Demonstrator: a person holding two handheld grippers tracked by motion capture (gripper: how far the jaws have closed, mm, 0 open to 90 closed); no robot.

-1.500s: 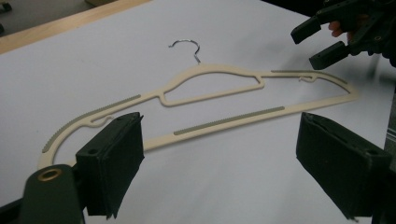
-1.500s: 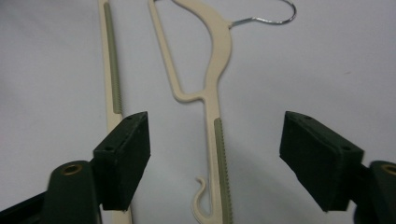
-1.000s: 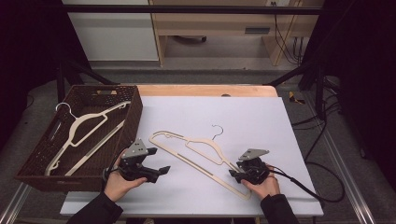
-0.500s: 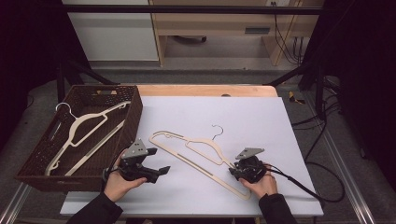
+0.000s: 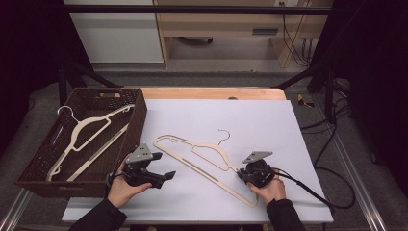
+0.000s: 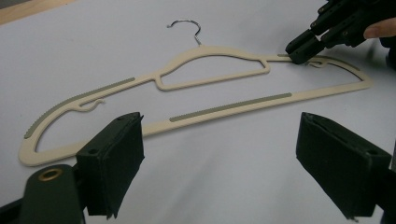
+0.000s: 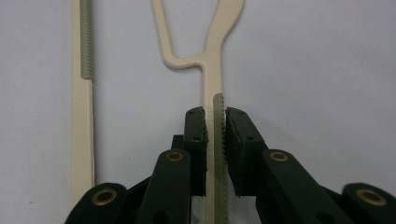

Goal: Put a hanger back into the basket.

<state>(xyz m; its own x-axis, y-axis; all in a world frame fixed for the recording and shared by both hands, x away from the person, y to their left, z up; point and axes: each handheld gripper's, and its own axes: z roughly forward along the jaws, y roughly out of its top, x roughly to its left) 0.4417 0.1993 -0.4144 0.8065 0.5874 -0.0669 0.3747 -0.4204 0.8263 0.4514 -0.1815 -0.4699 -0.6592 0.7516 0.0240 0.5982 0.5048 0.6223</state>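
High view: you have the wide white table (image 5: 288,130) before you, with the dark brown woven basket (image 5: 36,166) at its left edge holding one cream plastic hanger (image 5: 89,137). A second cream hanger with grey ribbed strips and a metal hook (image 5: 207,161) lies flat mid-table, between your hands. Your right gripper (image 5: 240,174) sits at that hanger's near shoulder; in the right gripper view its jaws (image 7: 215,140) are clamped on the arm's grey ribbed strip. Your left gripper (image 5: 166,177) rests just beside the basket, jaws spread wide with nothing between them, the hanger (image 6: 196,88) lying beyond them, apart.
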